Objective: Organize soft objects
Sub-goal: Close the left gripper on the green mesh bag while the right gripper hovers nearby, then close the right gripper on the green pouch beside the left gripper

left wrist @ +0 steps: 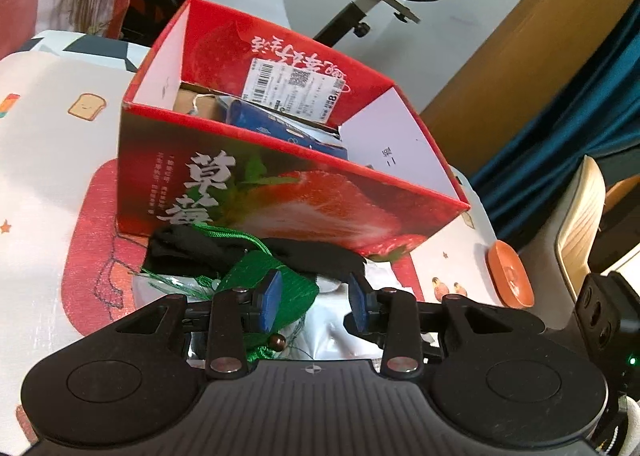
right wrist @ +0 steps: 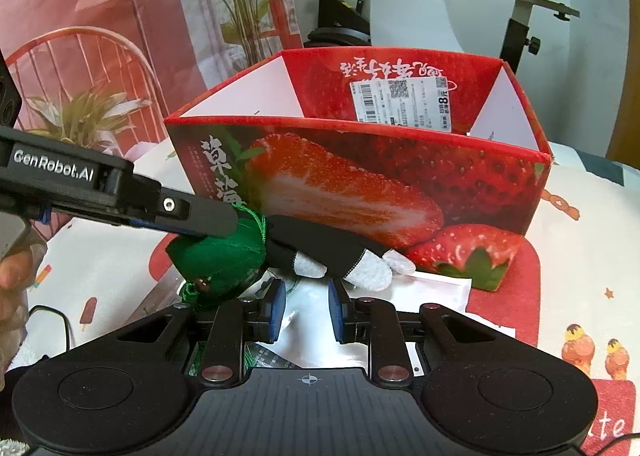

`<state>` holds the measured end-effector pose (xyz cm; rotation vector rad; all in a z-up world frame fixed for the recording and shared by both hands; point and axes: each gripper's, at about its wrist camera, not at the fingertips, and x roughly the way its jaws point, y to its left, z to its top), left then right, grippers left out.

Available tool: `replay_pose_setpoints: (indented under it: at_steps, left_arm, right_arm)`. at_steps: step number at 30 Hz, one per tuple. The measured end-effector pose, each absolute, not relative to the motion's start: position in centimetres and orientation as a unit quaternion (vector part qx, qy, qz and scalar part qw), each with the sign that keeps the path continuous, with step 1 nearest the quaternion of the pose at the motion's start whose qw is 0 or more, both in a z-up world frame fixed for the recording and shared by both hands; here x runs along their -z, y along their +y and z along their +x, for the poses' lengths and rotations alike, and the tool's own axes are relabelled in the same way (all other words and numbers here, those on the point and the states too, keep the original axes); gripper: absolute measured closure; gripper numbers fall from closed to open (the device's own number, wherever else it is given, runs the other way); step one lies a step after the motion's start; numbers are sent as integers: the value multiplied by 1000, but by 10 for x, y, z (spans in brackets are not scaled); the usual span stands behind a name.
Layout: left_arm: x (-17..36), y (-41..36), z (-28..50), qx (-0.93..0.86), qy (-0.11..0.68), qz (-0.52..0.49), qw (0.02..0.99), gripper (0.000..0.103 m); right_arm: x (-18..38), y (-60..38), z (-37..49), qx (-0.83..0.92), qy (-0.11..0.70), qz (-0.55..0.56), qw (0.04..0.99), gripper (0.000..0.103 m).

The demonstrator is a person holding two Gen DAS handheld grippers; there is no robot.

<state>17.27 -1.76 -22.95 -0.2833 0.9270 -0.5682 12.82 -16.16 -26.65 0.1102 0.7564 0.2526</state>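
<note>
A green drawstring pouch (left wrist: pixel 276 280) (right wrist: pixel 218 256) lies in front of a red strawberry box (left wrist: pixel 280 192) (right wrist: pixel 360 184). A black glove with grey fingertips (left wrist: pixel 320 256) (right wrist: pixel 320 252) lies beside the pouch, against the box. Both rest on a silver foil packet (left wrist: pixel 324 340) (right wrist: pixel 316 336). My left gripper (left wrist: pixel 316 304) is open, its jaws over the pouch and glove; the right wrist view shows its fingers (right wrist: pixel 200 216) touching the pouch's top. My right gripper (right wrist: pixel 306 308) is open and empty, just short of the glove and pouch.
The box holds a blue packet (left wrist: pixel 280 128) and brown paper items. A white envelope (right wrist: pixel 436 288) lies by the box. An orange dish (left wrist: pixel 510 276) sits at the table's right edge. An exercise bike (right wrist: pixel 516 4) stands behind the table.
</note>
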Motion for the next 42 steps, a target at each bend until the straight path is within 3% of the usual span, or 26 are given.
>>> replay_pose_setpoints:
  at_steps: [8,18,42]
  left_arm:
    - [219,20,181,231,413,-178,863,65]
    - [246,58,190,166,437,-213,858,65]
    - [275,13,196,254,472,-232,812,64]
  right_arm:
    - [267,-160,131,-128,370,49,919,81]
    - [266,-153,135,-135,375,36,917,81]
    - [271,-137,138,-174,386,10,906,81]
